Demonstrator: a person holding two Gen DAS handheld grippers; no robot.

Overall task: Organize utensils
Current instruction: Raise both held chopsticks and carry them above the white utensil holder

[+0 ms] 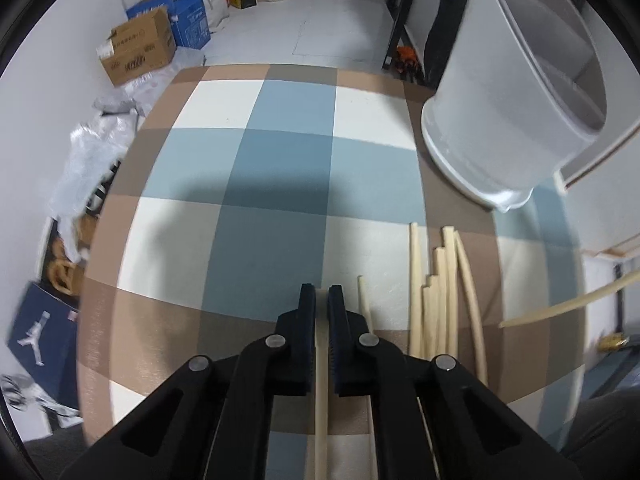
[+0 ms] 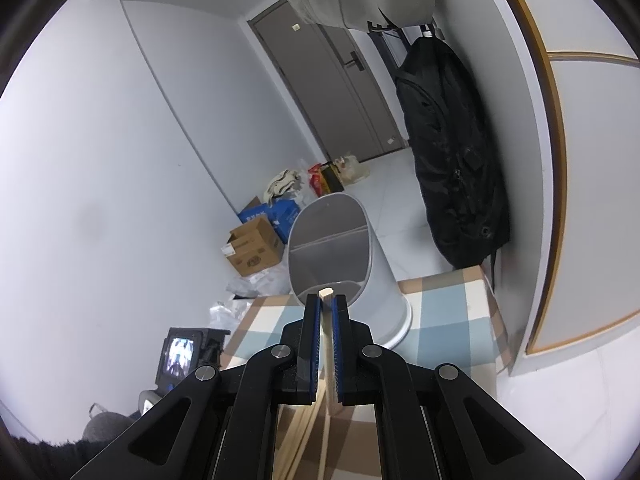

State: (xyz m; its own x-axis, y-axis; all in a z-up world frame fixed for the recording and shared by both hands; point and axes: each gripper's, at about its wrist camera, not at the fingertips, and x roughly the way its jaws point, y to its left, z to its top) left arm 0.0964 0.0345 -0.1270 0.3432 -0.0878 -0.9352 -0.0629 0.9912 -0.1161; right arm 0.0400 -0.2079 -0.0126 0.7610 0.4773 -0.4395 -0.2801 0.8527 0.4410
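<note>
Several pale wooden chopsticks [image 1: 440,292] lie side by side on the checked tablecloth [image 1: 256,168], just right of my left gripper [image 1: 321,294]. My left gripper is low over the cloth, its jaws closed around one chopstick [image 1: 321,400] that runs back under the camera. A white divided utensil holder [image 1: 516,92] stands at the far right of the table. In the right wrist view my right gripper [image 2: 327,302] is raised and shut on a chopstick [image 2: 329,344], whose square end [image 2: 325,292] sticks up in front of the holder's mouth [image 2: 332,248]. That chopstick also shows in the left wrist view [image 1: 568,306].
The table's far edge drops to a pale tiled floor with cardboard and blue boxes [image 1: 140,46] and plastic bags [image 1: 100,136] on the left. A black bag [image 2: 456,152] hangs by the wall at right. A door [image 2: 332,80] lies behind.
</note>
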